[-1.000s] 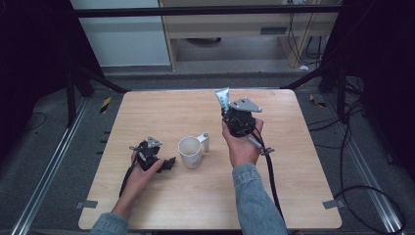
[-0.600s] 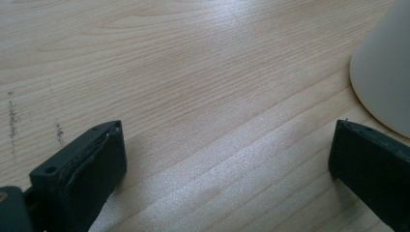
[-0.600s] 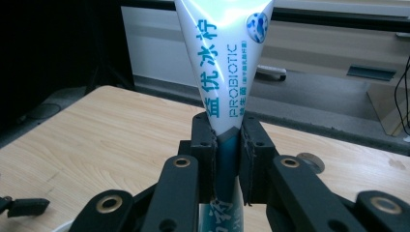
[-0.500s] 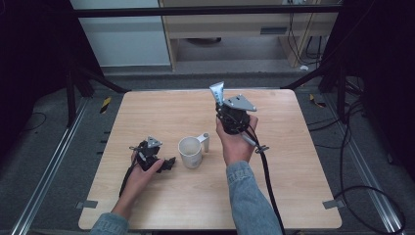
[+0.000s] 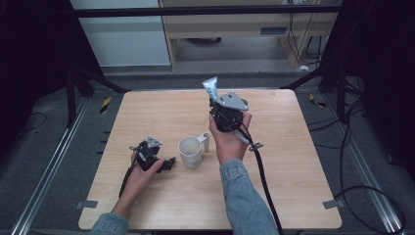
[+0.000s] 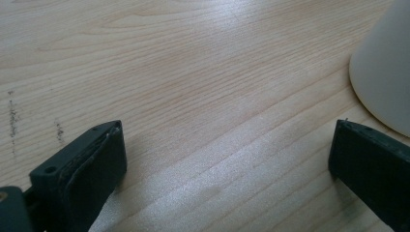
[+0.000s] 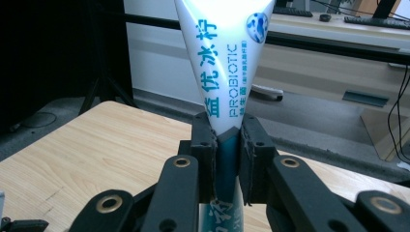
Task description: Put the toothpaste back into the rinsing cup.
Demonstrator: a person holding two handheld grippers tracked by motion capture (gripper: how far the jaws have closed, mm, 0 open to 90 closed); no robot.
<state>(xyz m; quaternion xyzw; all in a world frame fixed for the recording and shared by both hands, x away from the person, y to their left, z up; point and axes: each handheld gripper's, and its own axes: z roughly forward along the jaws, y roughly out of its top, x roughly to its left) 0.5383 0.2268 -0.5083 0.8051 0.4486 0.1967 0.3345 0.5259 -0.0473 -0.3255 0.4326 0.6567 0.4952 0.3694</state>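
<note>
While the left claw (image 5: 169,162) rests spread apart on the counter (image 5: 293,161) beside the white mug (image 5: 191,152), the right claw (image 5: 213,100), clamped on the toothpaste tube (image 5: 210,88), has drifted leftward above the mug.

Wearing blue denim sleeves (image 5: 242,196); carrying black two-jaw grippers: right gripper (image 7: 226,145) showing brass-ringed pivot holes, left gripper (image 6: 227,164) showing blocky pads; trailing black cables (image 5: 262,171).

The white tube (image 7: 223,63) reads "PROBIOTIC" beside blue Chinese characters.
</note>
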